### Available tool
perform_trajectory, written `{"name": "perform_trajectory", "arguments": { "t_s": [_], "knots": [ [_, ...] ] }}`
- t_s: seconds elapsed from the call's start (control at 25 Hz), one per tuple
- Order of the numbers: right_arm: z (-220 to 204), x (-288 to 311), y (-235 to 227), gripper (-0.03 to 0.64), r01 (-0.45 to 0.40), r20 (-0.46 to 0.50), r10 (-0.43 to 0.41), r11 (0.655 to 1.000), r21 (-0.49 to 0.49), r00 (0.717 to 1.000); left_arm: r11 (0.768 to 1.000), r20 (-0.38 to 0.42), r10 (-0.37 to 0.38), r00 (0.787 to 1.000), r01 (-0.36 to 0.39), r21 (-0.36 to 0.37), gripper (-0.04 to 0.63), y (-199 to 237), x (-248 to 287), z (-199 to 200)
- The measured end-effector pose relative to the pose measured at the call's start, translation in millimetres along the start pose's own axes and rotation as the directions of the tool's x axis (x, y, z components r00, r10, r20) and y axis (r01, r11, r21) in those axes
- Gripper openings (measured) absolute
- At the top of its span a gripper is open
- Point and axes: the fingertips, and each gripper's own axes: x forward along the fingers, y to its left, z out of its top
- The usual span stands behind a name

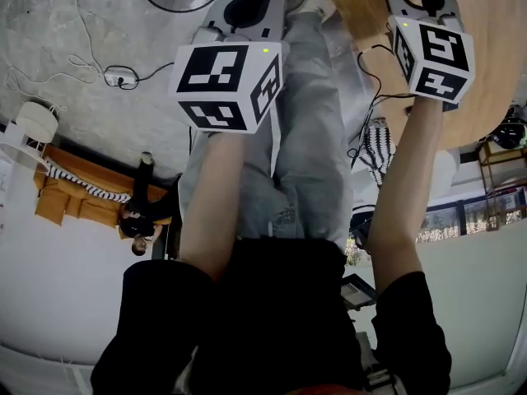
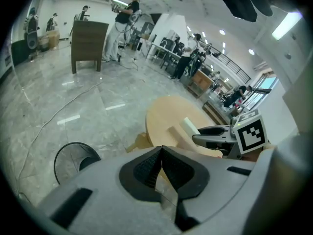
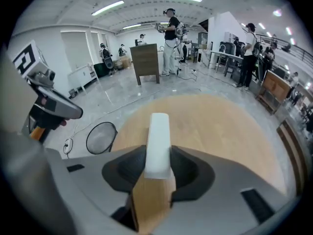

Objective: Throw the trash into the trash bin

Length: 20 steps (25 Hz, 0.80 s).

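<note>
Below your head camera, both arms reach forward side by side, your left forearm [image 1: 214,196] and right forearm [image 1: 408,188] bare from the black sleeves, and each tool tips steeply downward with its marker cube facing up. That view cuts off the jaw tips, so only the other two cameras show the grips. Your right hand-held gripper [image 3: 159,153] is over the round wooden desk [image 3: 220,126] with its jaws partly drawn in and the pads pressed against both sides of a white foam block [image 3: 159,129], which sticks out forward from between them. Your left hand-held gripper [image 2: 161,151] has its jaws closed tip to tip with nothing between them, and it sits just beside the desk's edge over the grey floor [image 2: 63,97]. From that left gripper view you can see your right tool side-on, with the white block projecting past its jaws above the desk top. The wire trash bin [image 3: 101,137] stands on the floor just off the desk's left edge, apart from the block. The head view catches only a slice of it at its top edge.
</note>
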Motion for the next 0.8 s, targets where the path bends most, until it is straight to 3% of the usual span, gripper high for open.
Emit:
{"name": "perform_trajectory", "arguments": {
  "t_s": [0.36, 0.64, 0.8],
  "knots": [
    [45.7, 10.1, 76.4, 0.153, -0.187, 0.063, 0.184, 0.981, 0.046, 0.981, 0.99, 0.041, 0.123, 0.992, -0.12, -0.072, 0.009, 64.4, -32.9, -8.9],
    [62.2, 22.2, 160.3, 0.152, -0.352, 0.071, 0.347, 0.932, 0.08, 0.935, 0.956, 0.085, 0.237, 0.968, -0.217, -0.195, 0.009, 122.9, -71.0, -31.7],
    [63.4, 42.2, 207.7, 0.152, -0.45, 0.052, 0.447, 0.888, 0.094, 0.893, 0.933, 0.124, 0.289, 0.949, -0.25, -0.258, 0.009, 151.2, -91.4, -46.8]
  ]
}}
